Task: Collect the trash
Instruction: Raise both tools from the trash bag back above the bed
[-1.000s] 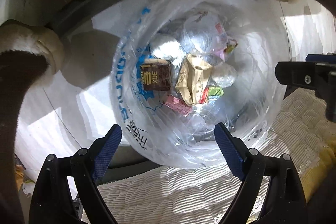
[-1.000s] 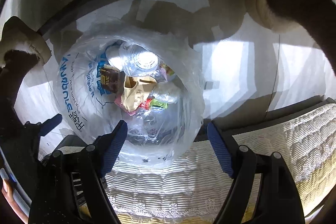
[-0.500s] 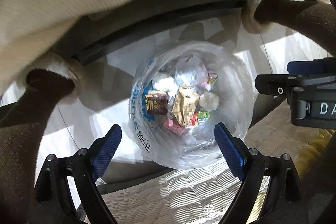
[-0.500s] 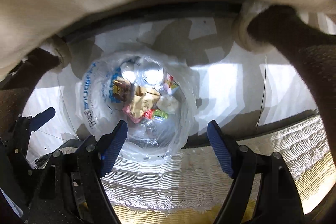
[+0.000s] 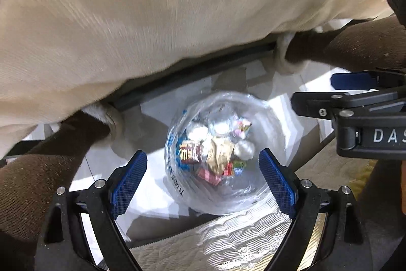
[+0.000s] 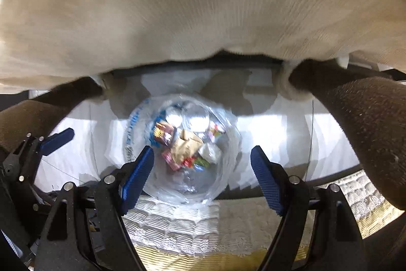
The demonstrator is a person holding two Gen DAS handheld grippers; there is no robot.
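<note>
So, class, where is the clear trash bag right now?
In both wrist views the clear trash bag stands on the pale floor, centred beyond the open fingers, just past the white mat.

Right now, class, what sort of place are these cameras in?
Probably a home room: a clear trash bag of wrappers on pale floor tiles, a lace-edged quilted mat, and beige fabric overhead.

Harsh sunlight and glare on the clear trash bag (image 5: 223, 144); hard floor shadows beside it; blurred cloth (image 6: 177, 4) above; fisheye-bent edges.
</note>
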